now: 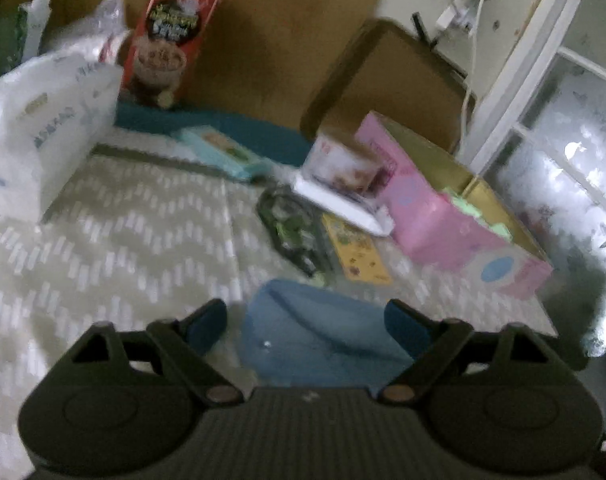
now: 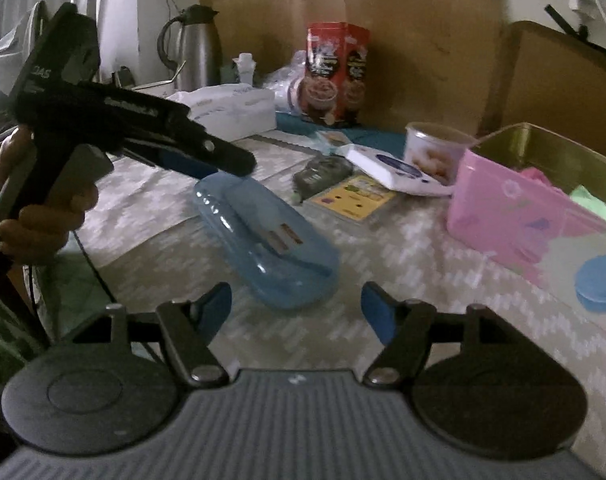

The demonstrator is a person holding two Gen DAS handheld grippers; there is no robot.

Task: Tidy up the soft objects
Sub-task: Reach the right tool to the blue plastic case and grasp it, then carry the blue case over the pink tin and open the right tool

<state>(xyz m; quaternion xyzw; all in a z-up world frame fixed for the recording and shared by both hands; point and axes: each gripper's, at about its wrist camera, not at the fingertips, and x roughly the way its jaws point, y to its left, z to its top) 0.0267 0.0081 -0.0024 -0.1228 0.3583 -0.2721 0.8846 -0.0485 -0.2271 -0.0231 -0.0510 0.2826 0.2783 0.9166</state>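
A translucent blue plastic case (image 2: 263, 236) lies on the zigzag-patterned cloth (image 2: 403, 256). My left gripper (image 1: 305, 320) is open, its blue pads either side of the case's (image 1: 323, 332) near end; I cannot tell whether they touch it. In the right wrist view a hand holds that left gripper (image 2: 223, 166) over the case's far end. My right gripper (image 2: 295, 308) is open and empty, just short of the case's other end. A pink box (image 1: 443, 216) at the right holds soft green pieces (image 1: 463, 204); the same pink box (image 2: 523, 208) shows green pieces (image 2: 595, 200).
Beyond the case lie a dark packet (image 2: 323, 174), a yellow card (image 2: 355, 198), a white flat pack (image 2: 399, 170) and a round tub (image 2: 435, 144). A tissue pack (image 1: 43, 132), a red cereal box (image 1: 171, 36), a metal jug (image 2: 195, 48) and brown cardboard (image 2: 423, 40) stand behind.
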